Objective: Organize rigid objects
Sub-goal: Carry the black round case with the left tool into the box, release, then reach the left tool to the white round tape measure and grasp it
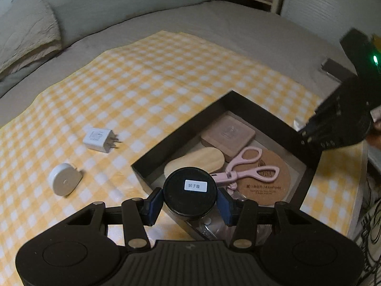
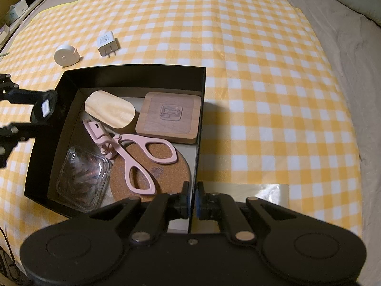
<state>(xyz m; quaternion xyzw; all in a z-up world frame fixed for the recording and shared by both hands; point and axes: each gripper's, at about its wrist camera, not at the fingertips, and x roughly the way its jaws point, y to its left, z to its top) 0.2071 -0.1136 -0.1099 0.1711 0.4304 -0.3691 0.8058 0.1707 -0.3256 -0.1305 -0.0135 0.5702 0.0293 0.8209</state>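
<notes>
The left gripper [image 1: 190, 201] pinches a round black jar [image 1: 190, 191] with a white label on its lid, blue pads [image 1: 153, 202] pressed against both sides. It hangs at the near-left corner of the black box [image 1: 181, 131], over the rim. The right gripper [image 2: 193, 201] has its jaws pressed together on the box's thin right wall [image 2: 201, 109] near the front corner.

Inside the box lie an oval wooden piece [image 2: 109, 110], a square wooden coaster [image 2: 169, 116], a round cork coaster [image 2: 152, 176], pink scissor-like tongs [image 2: 133, 152] across the cork, and a clear plastic case [image 2: 83, 178] in the front-left corner. Bare floor shows only in small patches between them, mostly along the left wall.

Outside, on the yellow checked cloth [image 2: 262, 95], a white charger plug [image 2: 107, 43] and a white round tape measure [image 2: 64, 56] lie near each other beyond the box's far-left corner. The cloth to the box's right is wide and open up to the grey bedsheet [image 2: 352, 47].
</notes>
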